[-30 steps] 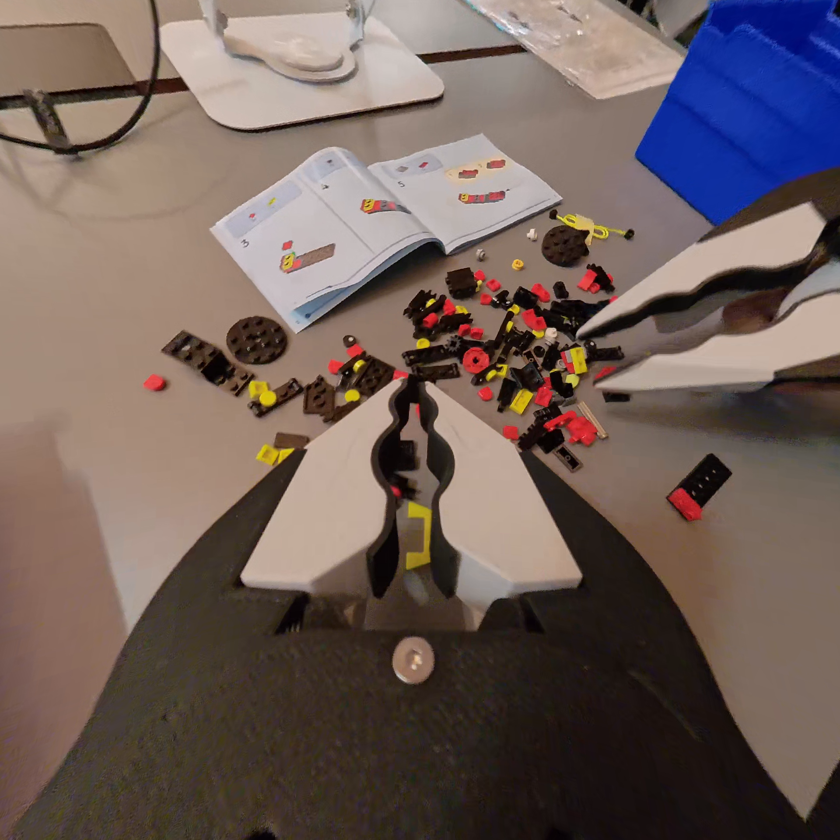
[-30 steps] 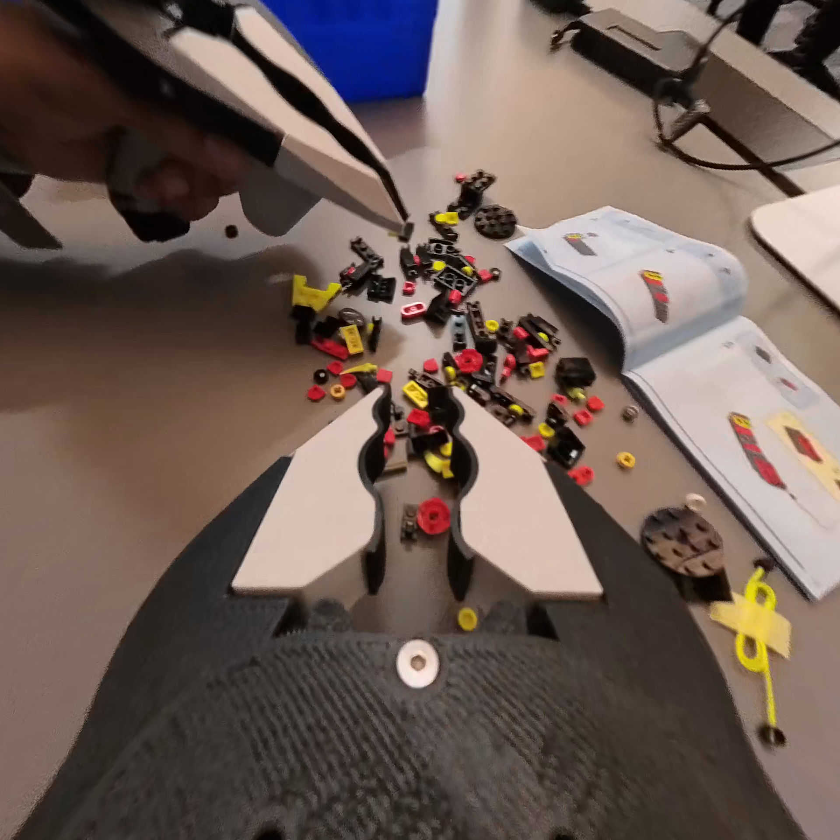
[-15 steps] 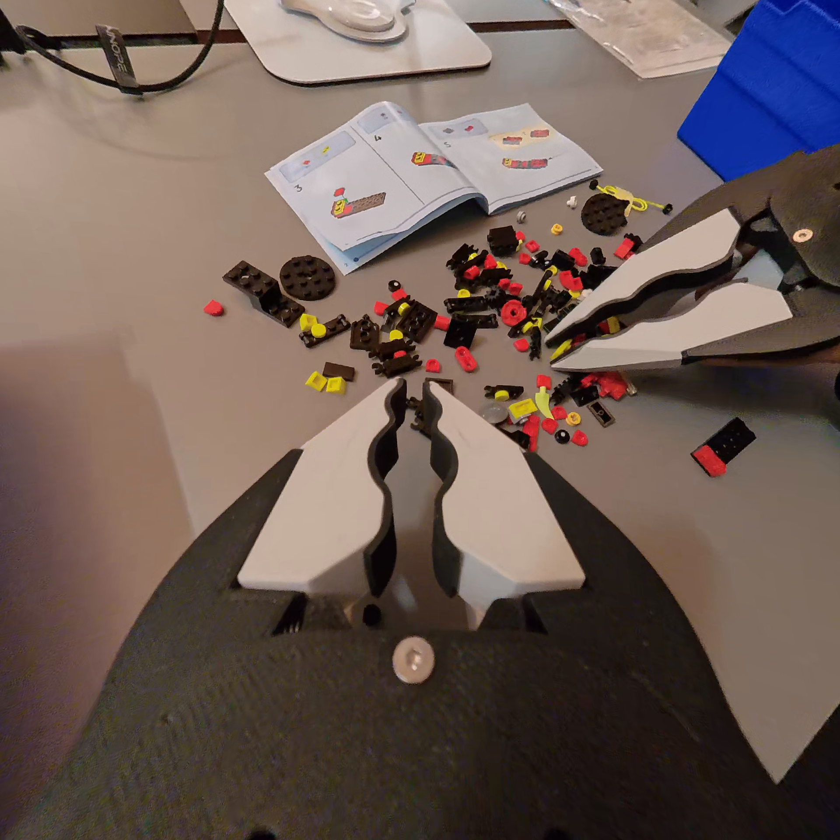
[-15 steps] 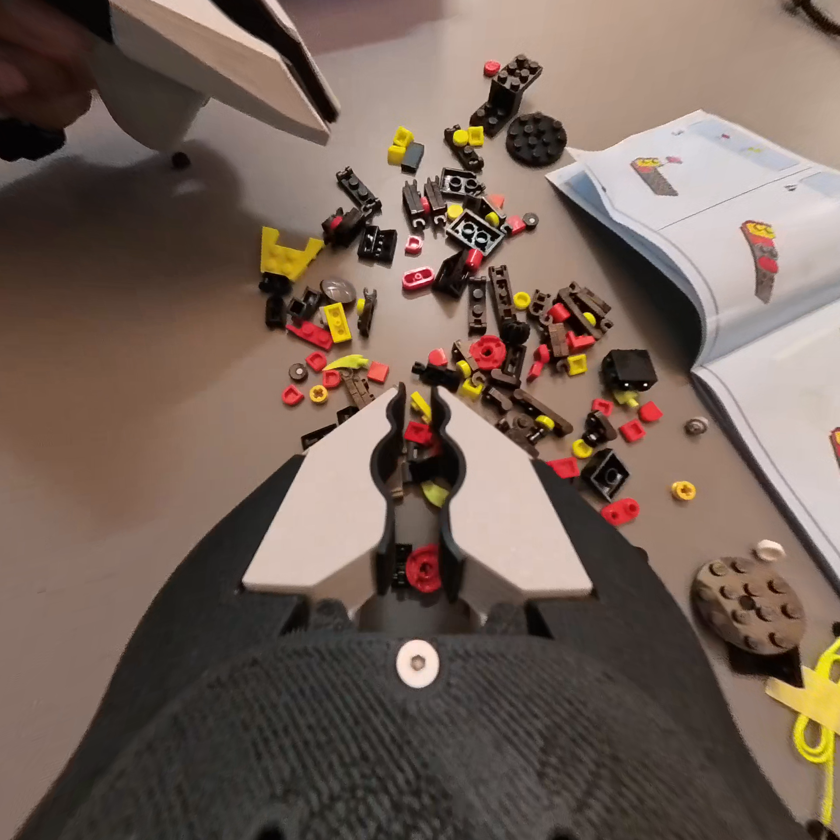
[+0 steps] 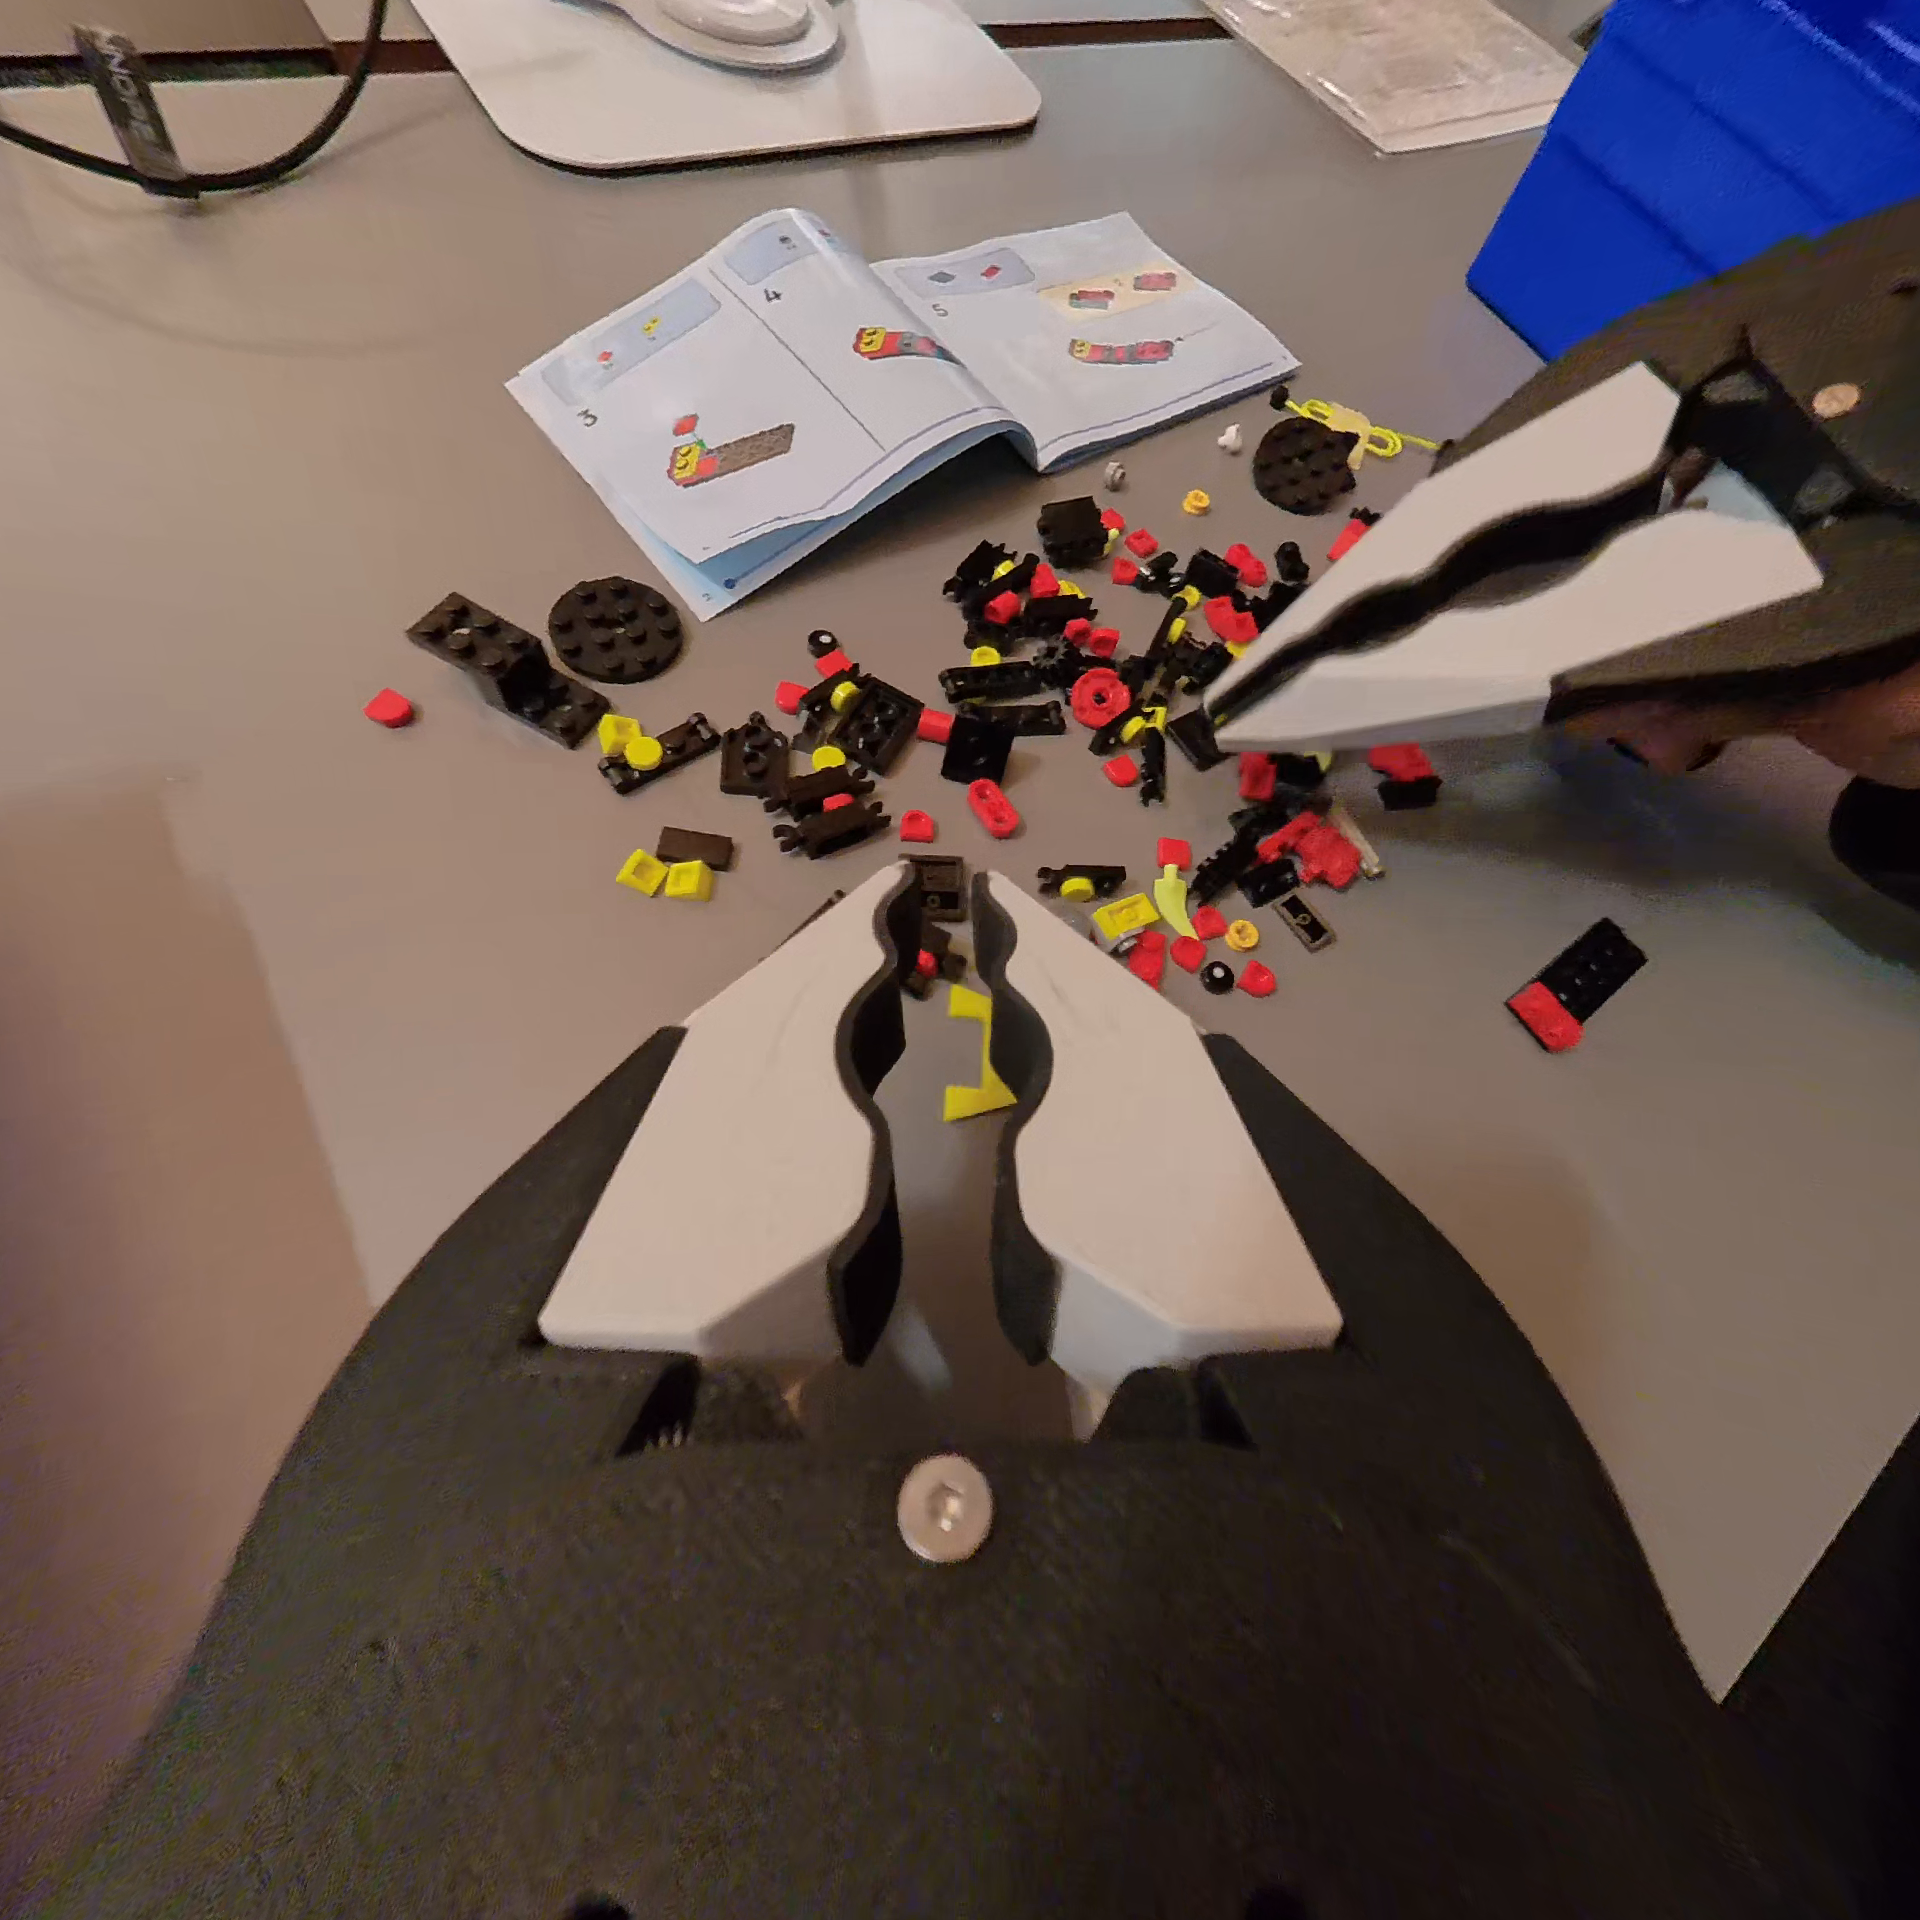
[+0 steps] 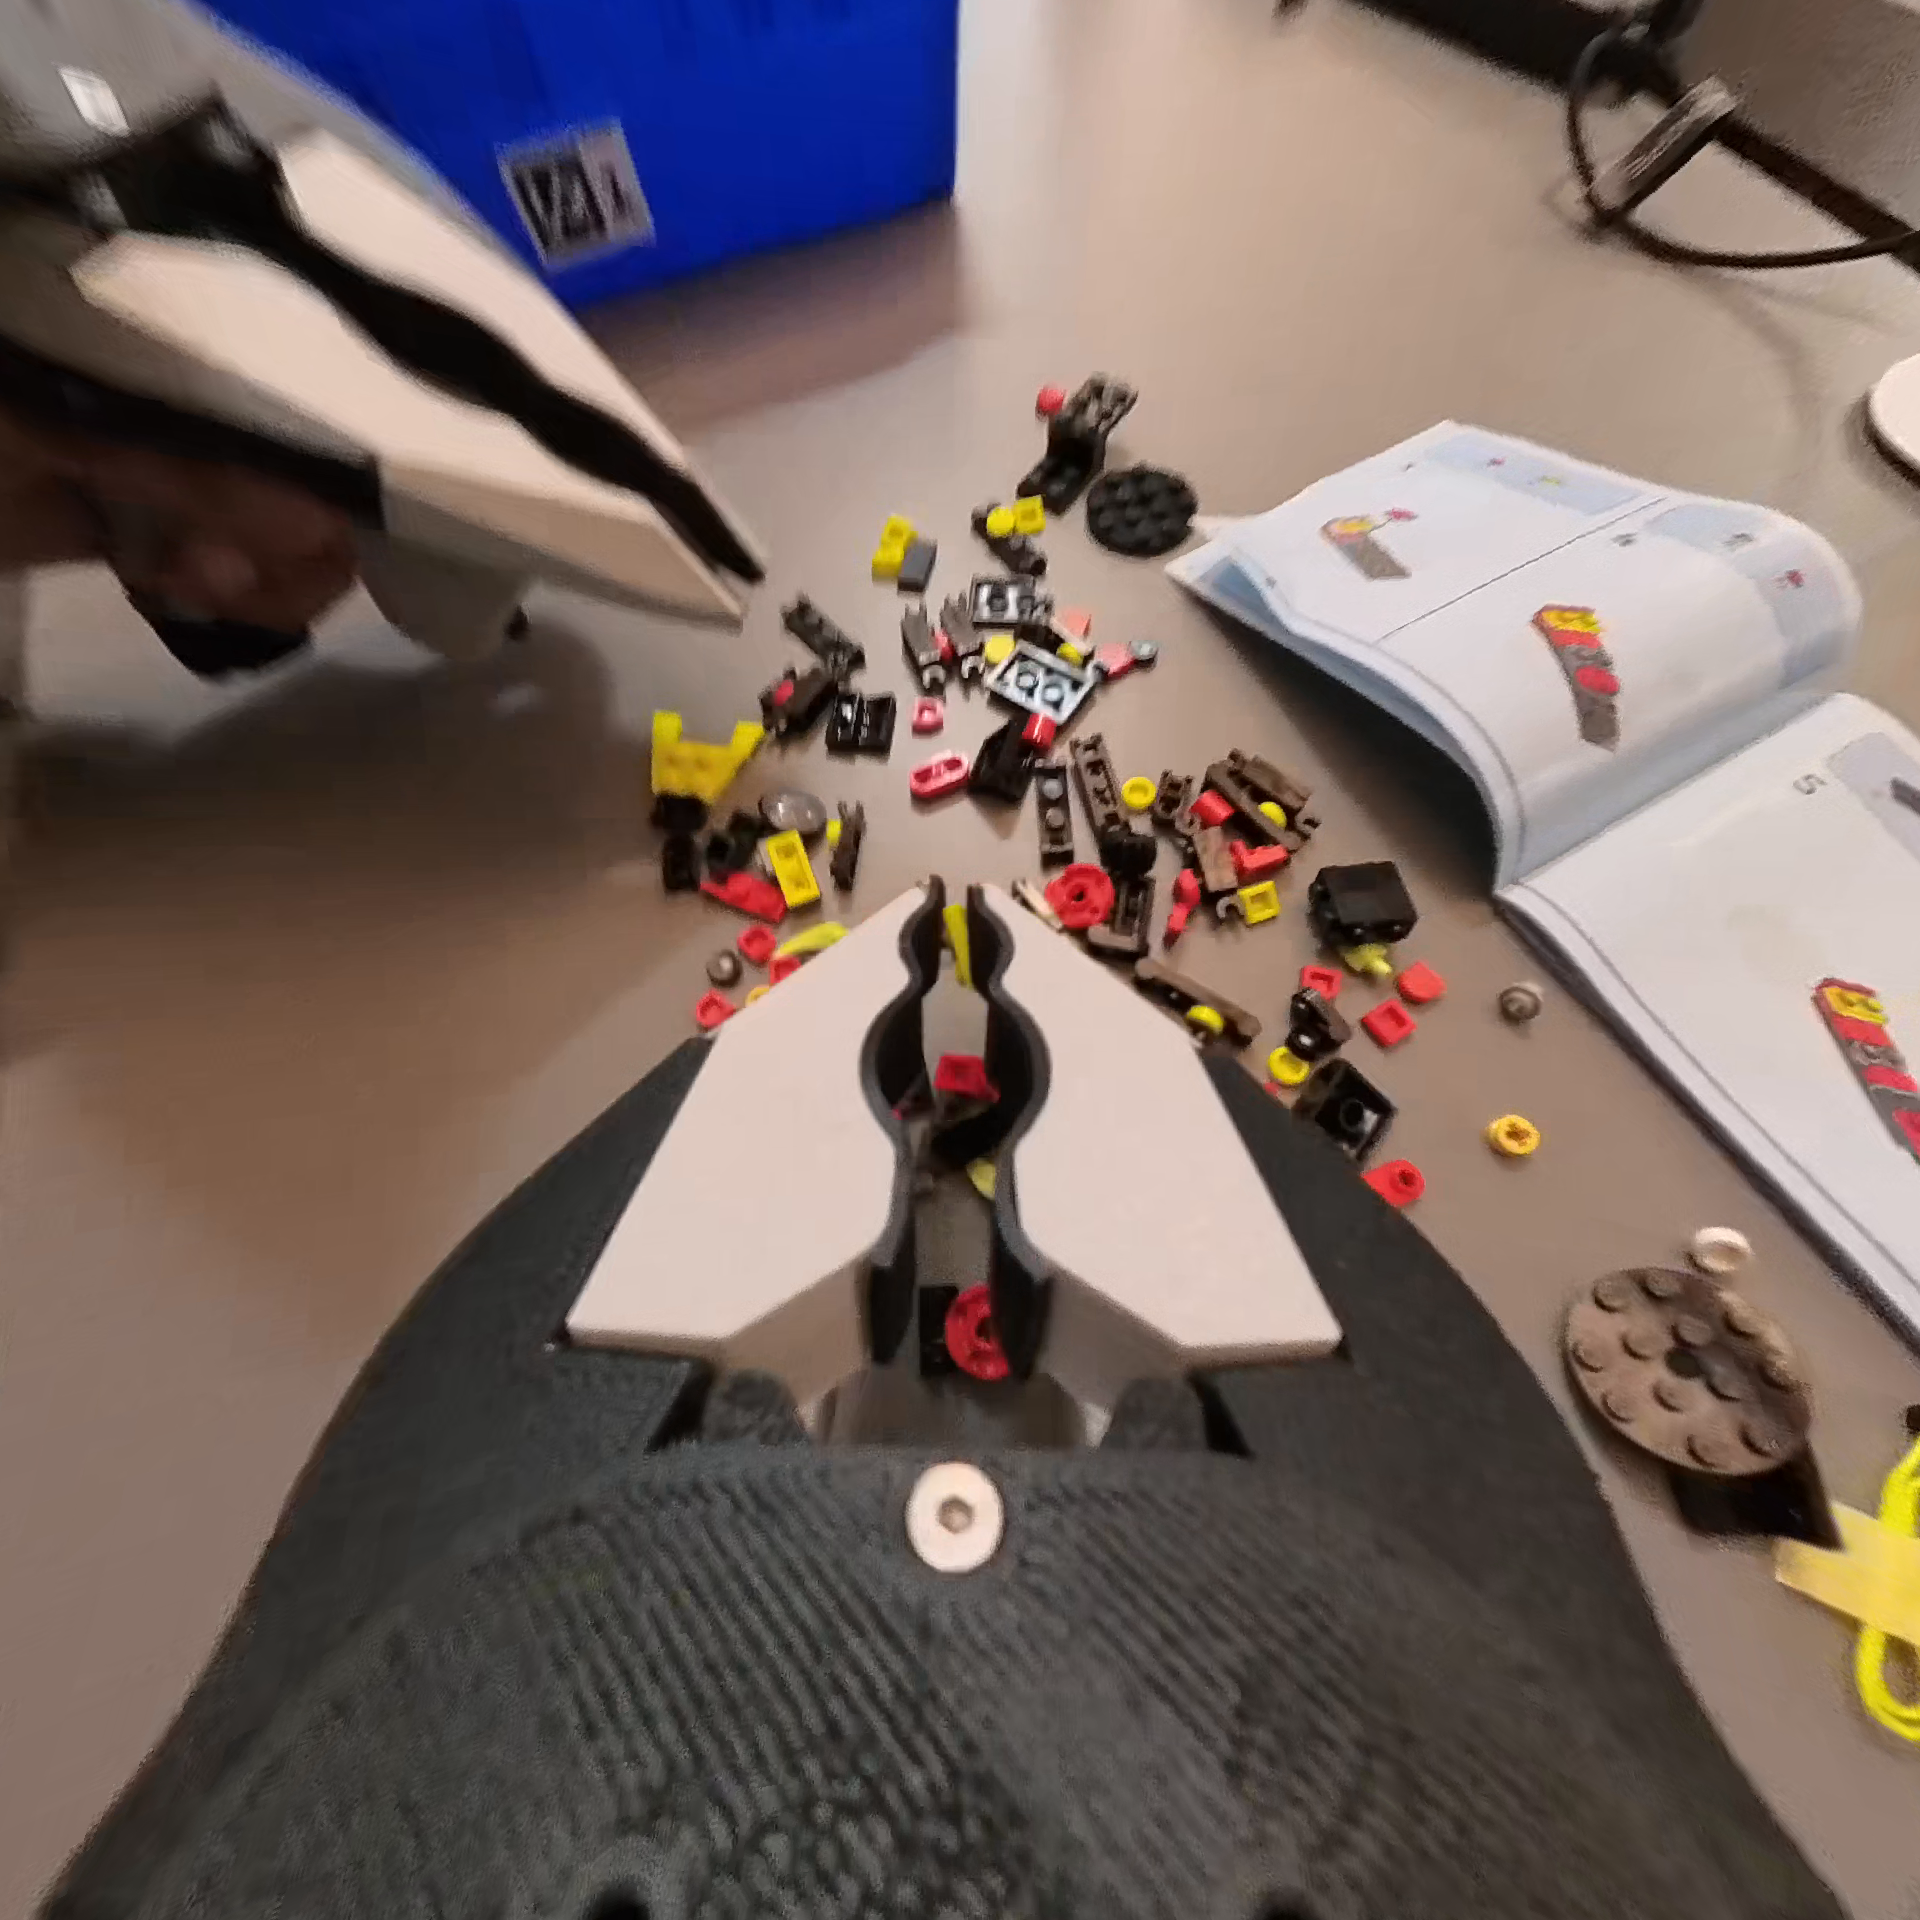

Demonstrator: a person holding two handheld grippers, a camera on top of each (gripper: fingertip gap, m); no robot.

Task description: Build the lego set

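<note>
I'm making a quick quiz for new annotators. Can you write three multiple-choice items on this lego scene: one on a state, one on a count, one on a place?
1. The instruction booklet is: A shut; B rolled up; C lying open.
2. Round black plates in the left wrist view: A one; B two; C four.
3. The black-and-red brick lies: A alone on the table, apart from the pile; B on the booklet; C stacked on a round plate.

Answers: 1 C, since two facing pages show. 2 B, one near the booklet's corner and a second at the pile's far edge. 3 A, bare table surrounds it.
</note>
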